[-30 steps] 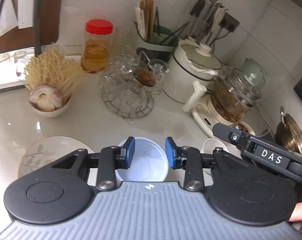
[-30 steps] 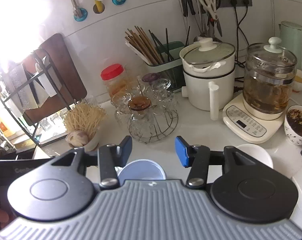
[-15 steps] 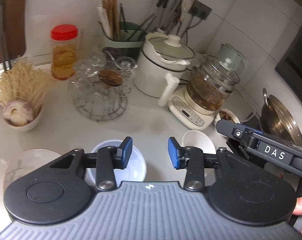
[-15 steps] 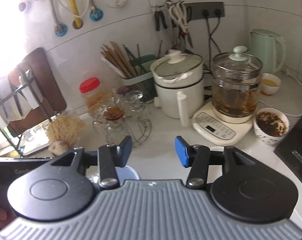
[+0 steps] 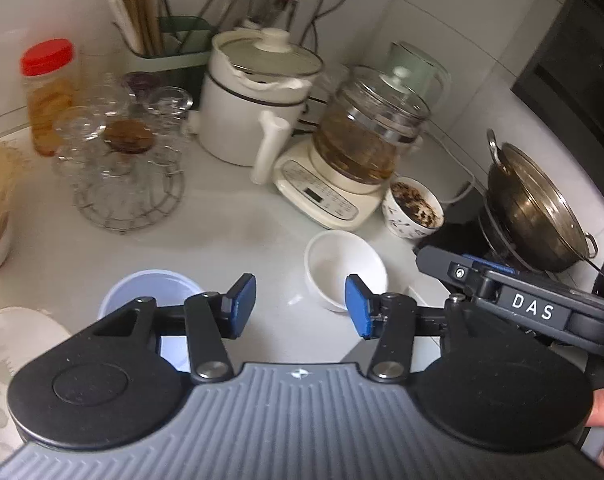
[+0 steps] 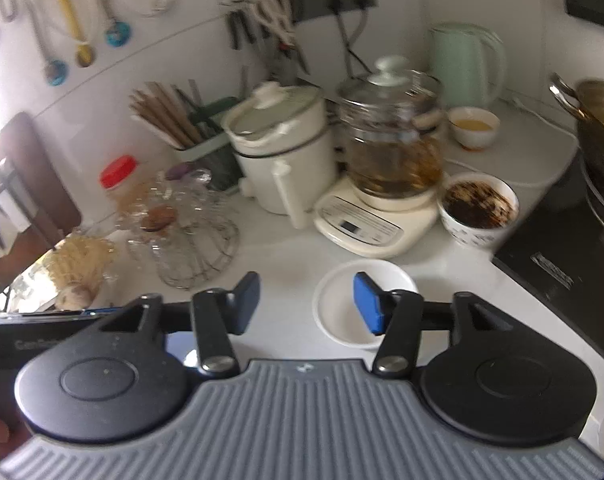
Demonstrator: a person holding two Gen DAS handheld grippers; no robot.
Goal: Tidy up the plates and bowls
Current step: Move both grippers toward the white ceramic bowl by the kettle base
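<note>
A small white bowl (image 5: 343, 268) stands empty on the pale counter, just beyond the right finger of my left gripper (image 5: 300, 306). That gripper's jaws are opening with nothing between them. A pale blue bowl (image 5: 150, 290) sits under its left finger, and a patterned plate (image 5: 10, 344) lies at the far left edge. In the right wrist view the white bowl (image 6: 341, 300) lies behind the right finger of my right gripper (image 6: 307, 304), whose jaws are also opening and empty. The blue bowl is only a sliver (image 6: 178, 346) behind that gripper's left finger.
A white pot (image 5: 258, 96), a glass kettle on its base (image 5: 361, 140), a bowl of dark leaves (image 5: 415, 212), a wire rack of glasses (image 5: 126, 176), a red-lidded jar (image 5: 48, 92) and a steel wok (image 5: 537, 212) crowd the back and right.
Both views have swung to the right: the white bowl has come in near the fingers and the blue bowl has slid left. Both pairs of jaws stand wider apart than before.
</note>
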